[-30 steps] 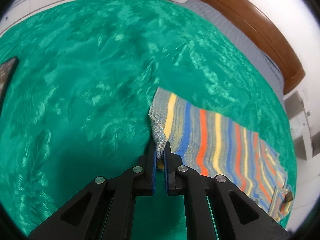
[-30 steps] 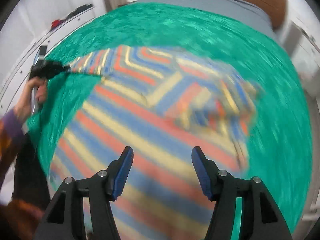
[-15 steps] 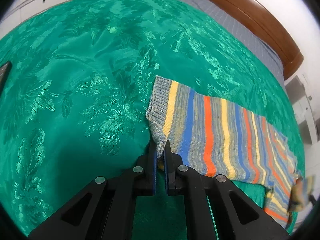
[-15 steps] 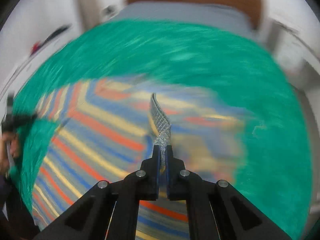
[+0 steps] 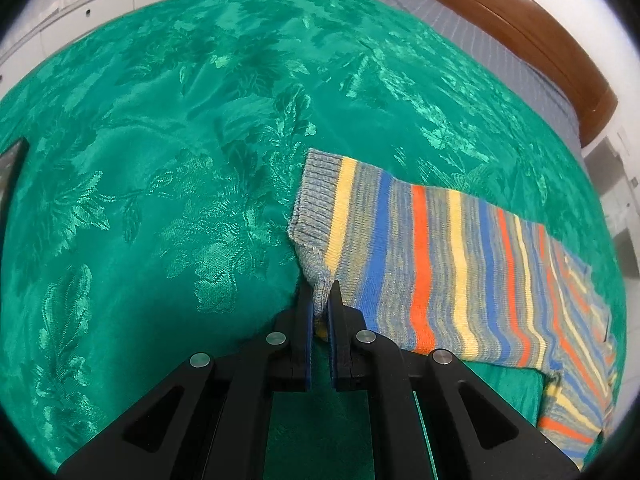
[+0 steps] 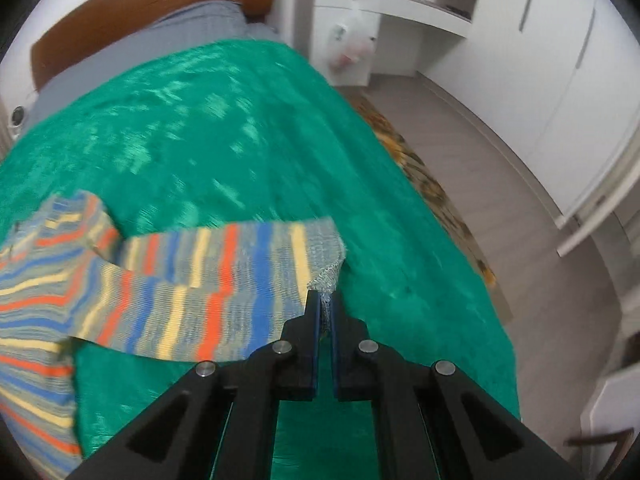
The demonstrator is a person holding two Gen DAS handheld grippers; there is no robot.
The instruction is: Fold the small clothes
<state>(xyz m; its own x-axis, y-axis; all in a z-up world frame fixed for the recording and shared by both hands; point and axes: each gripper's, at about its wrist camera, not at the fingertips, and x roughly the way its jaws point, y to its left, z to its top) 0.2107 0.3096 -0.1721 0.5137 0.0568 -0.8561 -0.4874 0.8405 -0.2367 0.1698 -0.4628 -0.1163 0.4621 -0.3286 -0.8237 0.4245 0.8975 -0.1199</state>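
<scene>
On the bed (image 5: pixel 168 128), your sweater (image 5: pixel 440 256) runs off-frame at 4 o'clock.
Left gripper (image 5: pixel 319 294) and right gripper (image 6: pixel 325 302) each clench a cuff; sleeves stretch sideways.

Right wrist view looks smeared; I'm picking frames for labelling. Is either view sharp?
Left wrist view: sharp, leaf pattern crisp on the green damask bedspread, glare patches on its sheen. Right wrist view: motion-blurred, the striped knitted sweater and bedspread streaked; only the right gripper stays crisp.
</scene>
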